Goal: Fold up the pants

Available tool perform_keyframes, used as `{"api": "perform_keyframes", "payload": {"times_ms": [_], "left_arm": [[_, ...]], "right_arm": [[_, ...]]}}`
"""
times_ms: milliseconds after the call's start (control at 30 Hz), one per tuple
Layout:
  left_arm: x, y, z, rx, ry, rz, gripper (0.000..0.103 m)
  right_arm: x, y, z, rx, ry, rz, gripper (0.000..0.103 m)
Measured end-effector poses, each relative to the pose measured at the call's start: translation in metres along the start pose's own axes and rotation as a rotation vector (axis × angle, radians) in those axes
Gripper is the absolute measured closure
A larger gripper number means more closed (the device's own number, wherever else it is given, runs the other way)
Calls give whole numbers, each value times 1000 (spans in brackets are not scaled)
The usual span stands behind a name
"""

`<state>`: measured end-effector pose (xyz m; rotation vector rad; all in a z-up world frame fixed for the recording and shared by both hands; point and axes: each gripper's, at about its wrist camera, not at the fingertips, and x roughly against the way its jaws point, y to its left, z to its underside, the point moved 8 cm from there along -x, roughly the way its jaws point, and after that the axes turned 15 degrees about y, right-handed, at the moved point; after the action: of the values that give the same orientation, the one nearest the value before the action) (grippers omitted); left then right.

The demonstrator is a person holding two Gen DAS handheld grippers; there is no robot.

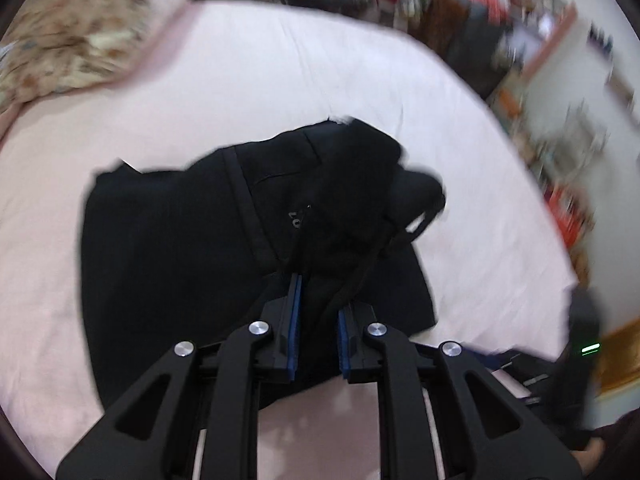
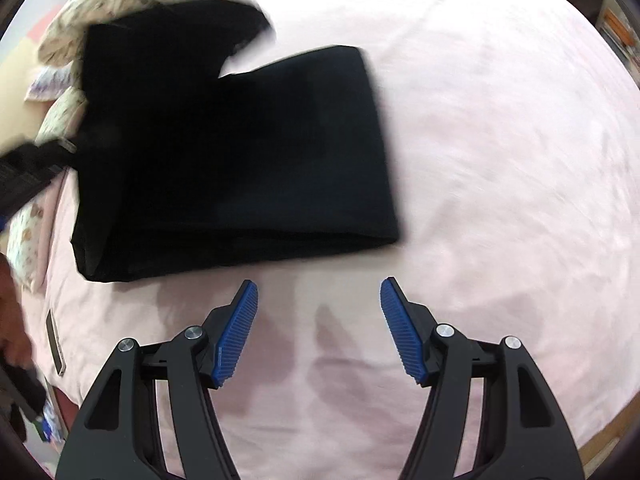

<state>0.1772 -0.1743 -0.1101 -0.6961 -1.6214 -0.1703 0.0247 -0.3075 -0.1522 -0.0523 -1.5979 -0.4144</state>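
Observation:
Black pants (image 1: pixel 192 240) lie partly folded on a pink bed sheet (image 1: pixel 280 72). My left gripper (image 1: pixel 318 300) is shut on a bunched part of the pants, with black fabric filling the gap between its blue pads. In the right wrist view the pants (image 2: pixel 248 152) lie as a folded dark slab ahead and to the left. My right gripper (image 2: pixel 318 296) is open and empty, a little short of the pants' near edge. The left gripper's body (image 2: pixel 28 168) shows at the far left, at the pants' left end.
A floral pillow (image 1: pixel 80 28) lies at the bed's far left. Cluttered shelves (image 1: pixel 540 92) stand beyond the bed's right edge. A phone (image 2: pixel 55 342) lies on the sheet at the left of the right wrist view. The sheet (image 2: pixel 500 160) stretches to the right of the pants.

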Motion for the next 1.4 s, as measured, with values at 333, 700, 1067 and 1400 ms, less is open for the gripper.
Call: {"api": "perform_keyframes", "payload": {"times_ms": [333,700,1067,1400], "left_arm": [[-12,-56,-14,-61,-24,-65,88],[-61,-98,35,-255,109,-181,16],[0,-8,77,62,25,-126,2],[6,45,98,239,46,-123,2]], "right_arm": [[9,-76,14,-126,-4,14,37],[29,-99,0,-151,-71,44,37],[80,5,-84,141,-355,-104,38],[-17,51,-80,265,-132,-3,43]]}}
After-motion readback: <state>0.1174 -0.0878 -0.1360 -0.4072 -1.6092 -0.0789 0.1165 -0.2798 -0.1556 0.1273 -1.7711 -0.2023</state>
